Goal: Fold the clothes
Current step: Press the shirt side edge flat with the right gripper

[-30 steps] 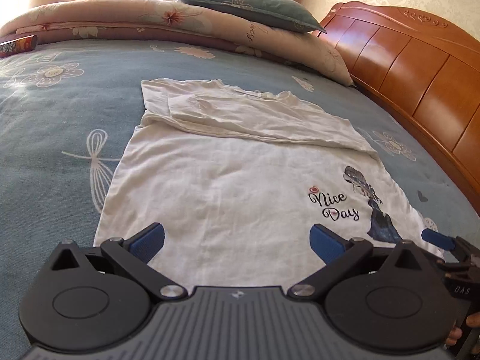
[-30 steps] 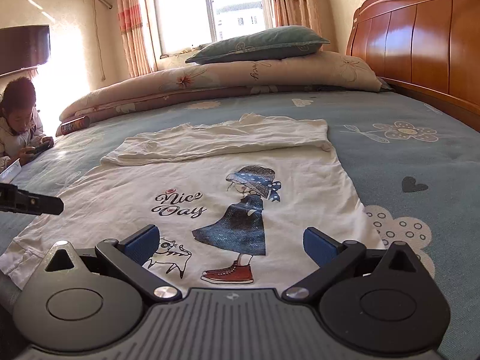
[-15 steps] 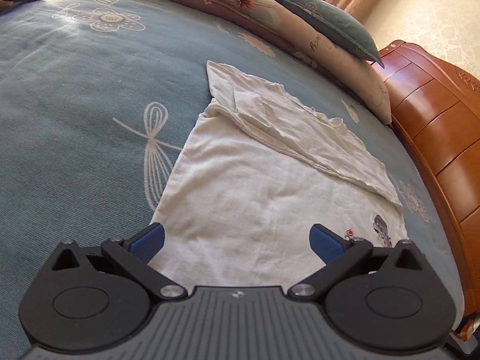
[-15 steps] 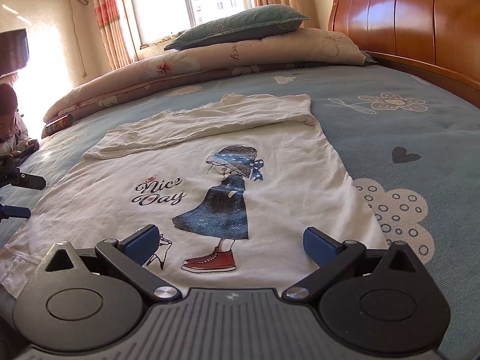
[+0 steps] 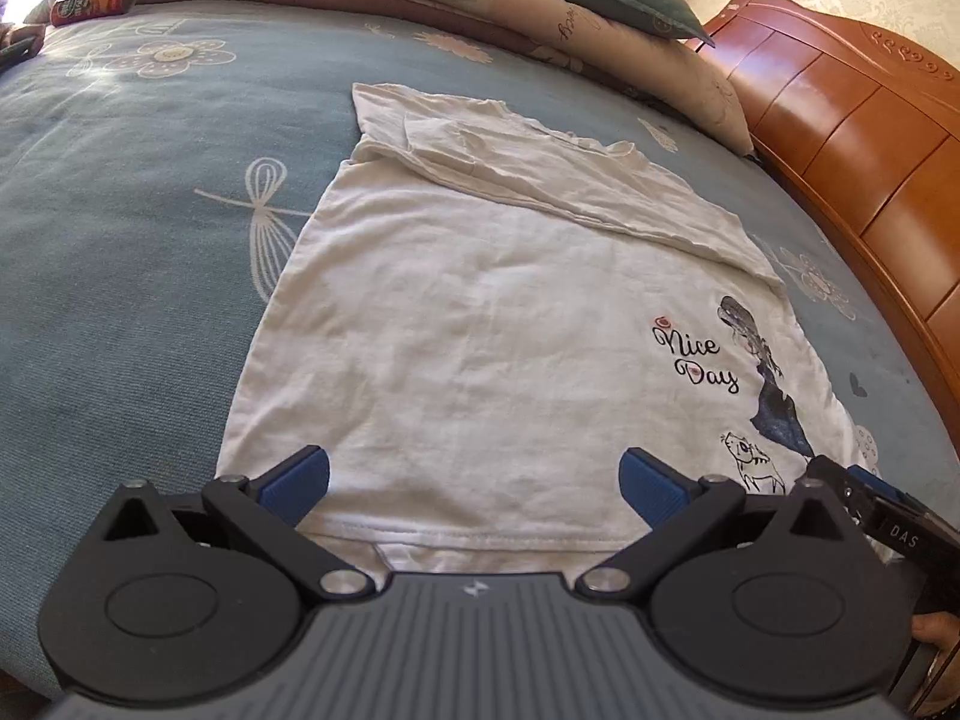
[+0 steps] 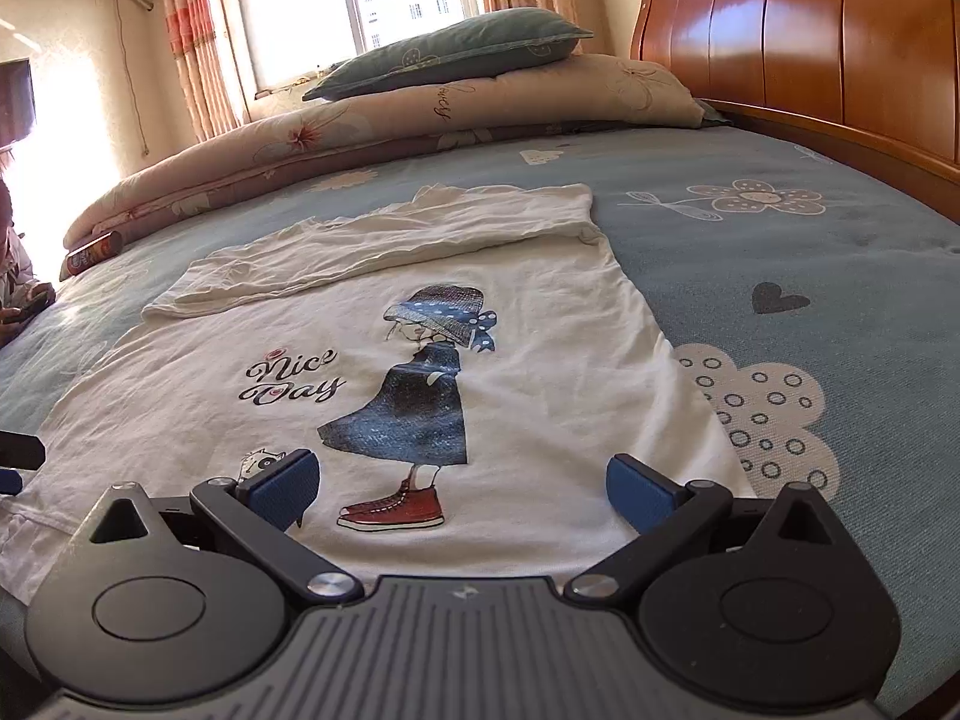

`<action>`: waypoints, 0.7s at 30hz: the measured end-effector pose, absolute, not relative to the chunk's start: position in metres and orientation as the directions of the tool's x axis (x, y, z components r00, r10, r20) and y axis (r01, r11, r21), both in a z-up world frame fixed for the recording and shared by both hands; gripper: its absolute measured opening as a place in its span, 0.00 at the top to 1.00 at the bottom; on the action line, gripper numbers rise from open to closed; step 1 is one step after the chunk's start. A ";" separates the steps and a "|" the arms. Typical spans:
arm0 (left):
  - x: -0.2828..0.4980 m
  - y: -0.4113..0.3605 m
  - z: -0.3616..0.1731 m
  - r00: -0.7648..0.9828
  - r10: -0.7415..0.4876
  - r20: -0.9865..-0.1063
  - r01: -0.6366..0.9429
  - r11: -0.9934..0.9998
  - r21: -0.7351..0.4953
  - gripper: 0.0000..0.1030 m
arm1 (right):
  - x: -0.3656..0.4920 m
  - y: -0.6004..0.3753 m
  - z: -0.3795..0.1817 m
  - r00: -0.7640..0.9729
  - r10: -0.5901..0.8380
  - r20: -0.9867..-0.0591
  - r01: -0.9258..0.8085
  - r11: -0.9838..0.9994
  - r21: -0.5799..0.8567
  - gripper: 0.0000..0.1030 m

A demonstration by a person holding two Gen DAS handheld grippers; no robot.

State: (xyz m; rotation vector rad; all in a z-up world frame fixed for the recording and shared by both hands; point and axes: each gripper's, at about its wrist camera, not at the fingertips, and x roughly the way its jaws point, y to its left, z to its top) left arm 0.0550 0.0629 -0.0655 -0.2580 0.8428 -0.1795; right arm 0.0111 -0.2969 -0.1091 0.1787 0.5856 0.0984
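Note:
A white T-shirt [image 5: 480,324] [image 6: 480,324] with a "Nice Day" girl print lies flat on the blue bedspread, its far side folded over in a long strip. My left gripper [image 5: 474,480] hovers open over the near hem, toward the plain left half of the shirt. Over the hem below the printed red shoes, my right gripper [image 6: 459,483] is open too. Neither holds cloth. The right gripper's tip [image 5: 864,492] shows at the right edge of the left wrist view.
The blue flowered bedspread [image 5: 132,252] [image 6: 810,252] surrounds the shirt. A rolled quilt [image 6: 420,120] with a green pillow [image 6: 456,48] lies at the far side. A wooden headboard [image 6: 810,30] stands on the right. A can [image 5: 90,3] and a seated person [image 6: 12,276] are far left.
The left gripper has swung back to the right and come closer to the hem, bringing the print back into its view. The right gripper moved forward and lower over the hem.

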 end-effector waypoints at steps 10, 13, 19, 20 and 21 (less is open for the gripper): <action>0.048 0.011 -0.076 0.616 -0.316 -0.722 0.228 0.948 -0.220 0.01 | 0.043 -0.293 -0.091 0.812 0.269 -0.518 -0.146 0.953 0.267 0.00; 0.043 0.010 -0.084 0.621 -0.313 -0.718 0.224 0.949 -0.220 0.01 | 0.070 -0.287 -0.095 0.771 0.321 -0.550 -0.185 0.939 0.289 0.00; 0.037 0.013 -0.082 0.617 -0.314 -0.722 0.228 0.949 -0.217 0.01 | 0.095 -0.315 -0.107 0.797 0.170 -0.579 0.001 0.959 0.283 0.00; 0.037 0.013 -0.082 0.617 -0.316 -0.720 0.225 0.948 -0.224 0.01 | 0.092 -0.327 -0.107 0.809 0.177 -0.560 0.028 0.941 0.338 0.00; 0.036 0.014 -0.082 0.617 -0.316 -0.721 0.219 0.949 -0.229 0.01 | 0.090 -0.335 -0.106 0.815 0.196 -0.545 0.041 0.919 0.392 0.00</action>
